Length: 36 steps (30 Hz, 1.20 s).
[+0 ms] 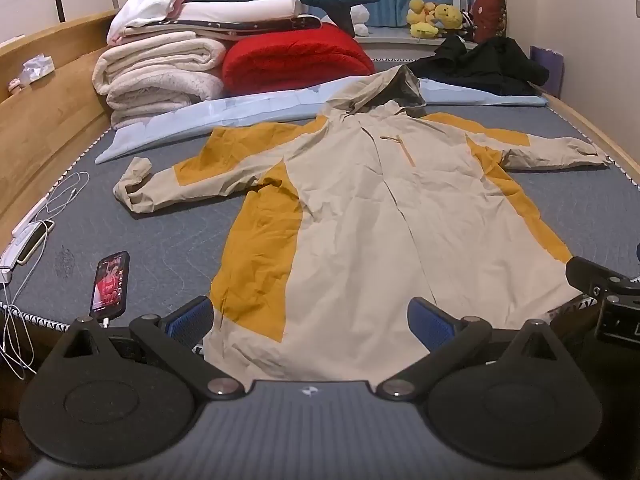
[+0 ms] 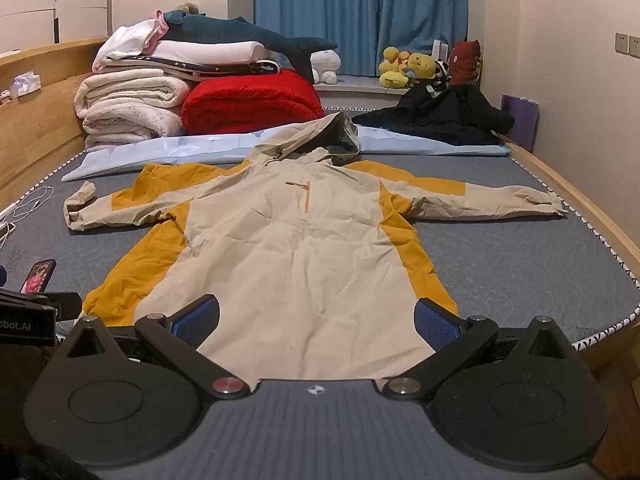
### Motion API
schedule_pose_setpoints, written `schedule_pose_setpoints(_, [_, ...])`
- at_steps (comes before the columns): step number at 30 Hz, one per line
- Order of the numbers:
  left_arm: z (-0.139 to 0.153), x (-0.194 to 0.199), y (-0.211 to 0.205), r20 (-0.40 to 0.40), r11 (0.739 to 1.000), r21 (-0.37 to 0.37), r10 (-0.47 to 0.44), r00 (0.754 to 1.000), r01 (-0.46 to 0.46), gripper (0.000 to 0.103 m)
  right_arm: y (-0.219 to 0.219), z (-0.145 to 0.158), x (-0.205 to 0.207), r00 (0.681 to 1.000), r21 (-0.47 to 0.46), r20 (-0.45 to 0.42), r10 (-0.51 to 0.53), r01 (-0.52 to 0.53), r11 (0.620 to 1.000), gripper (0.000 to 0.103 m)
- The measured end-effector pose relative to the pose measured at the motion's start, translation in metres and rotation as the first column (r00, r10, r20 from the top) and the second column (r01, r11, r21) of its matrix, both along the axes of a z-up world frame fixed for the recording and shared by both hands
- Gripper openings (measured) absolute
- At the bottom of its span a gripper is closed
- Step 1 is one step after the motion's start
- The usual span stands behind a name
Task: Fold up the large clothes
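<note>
Closest to the left wrist camera, the left gripper (image 1: 310, 320) has its jaws spread wide, blue pads (image 1: 191, 315) apart and pressing on nothing. Between and just beyond the pads lies the hem of a beige and mustard hooded jacket (image 1: 360, 216), spread flat and front up on a grey mattress (image 1: 168, 240), sleeves out to either side and hood at the far end. Left of the gripper, a phone (image 1: 111, 284) with a lit screen lies on the mattress, and farther left white cables (image 1: 60, 196). Far ahead to the left sits a stack of folded blankets (image 1: 160, 72) beside a red quilt (image 1: 296, 60); far ahead to the right lies a heap of dark clothes (image 1: 488, 64). Part of the other gripper's black frame shows at the right edge.

From the right wrist camera, the right gripper (image 2: 316, 322) is likewise wide open and empty, its pads (image 2: 434, 326) hovering at either side of the jacket (image 2: 304, 248) hem. The garment stretches straight ahead of it, its right sleeve reaching toward the wooden bed frame (image 2: 580, 196). Blue curtains (image 2: 360, 12) hang far ahead, with yellow plush toys (image 2: 404, 66) below them.
</note>
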State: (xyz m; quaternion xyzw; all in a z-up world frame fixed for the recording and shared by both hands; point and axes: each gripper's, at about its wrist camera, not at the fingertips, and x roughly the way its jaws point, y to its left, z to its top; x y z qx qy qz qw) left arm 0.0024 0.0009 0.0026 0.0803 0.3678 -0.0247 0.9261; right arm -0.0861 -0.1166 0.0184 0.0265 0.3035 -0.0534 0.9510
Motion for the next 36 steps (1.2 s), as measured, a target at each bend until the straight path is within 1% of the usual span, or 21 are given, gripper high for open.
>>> schedule_pose_setpoints(27, [-0.0012,-0.0015,-0.0023,0.000,1.000,0.003,0.000,1.000,0.000,0.103,0.0011,0.0012,0.0026,1.000,0.001,-0.001,0.002,-0.002,1.000,0.102])
schedule_pose_setpoints(36, [-0.0057,0.0004,-0.0026,-0.007,1.000,0.002,-0.003,1.000,0.003,0.103,0.0014,0.0003,0.0029,1.000,0.003,-0.002,0.001,-0.001,1.000,0.102])
